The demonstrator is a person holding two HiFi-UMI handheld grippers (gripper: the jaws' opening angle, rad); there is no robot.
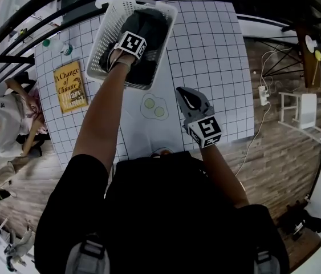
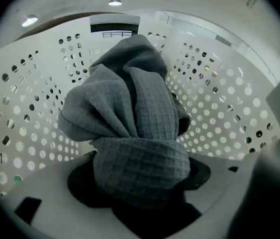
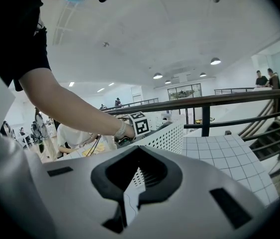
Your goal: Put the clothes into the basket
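The white perforated basket [image 1: 106, 36] stands at the far side of the gridded table [image 1: 211, 50]. Dark clothes [image 1: 151, 36] lie inside it. My left gripper [image 1: 131, 39] reaches down into the basket. In the left gripper view it [image 2: 140, 171] is shut on a bunched grey waffle-knit cloth [image 2: 135, 108], which stands up in front of the basket's wall [image 2: 219, 108]. My right gripper [image 1: 187, 99] hovers over the table's near part, to the right of the basket; its jaws [image 3: 136, 183] are shut with nothing in them. The basket [image 3: 167, 136] shows beyond it.
A yellow book [image 1: 70, 86] lies left of the basket, with a bottle [image 1: 63, 47] behind it. A fried-egg print [image 1: 154, 107] marks the cloth by the right gripper. A person [image 1: 0, 124] sits at the table's left end. Black railings curve round the far side.
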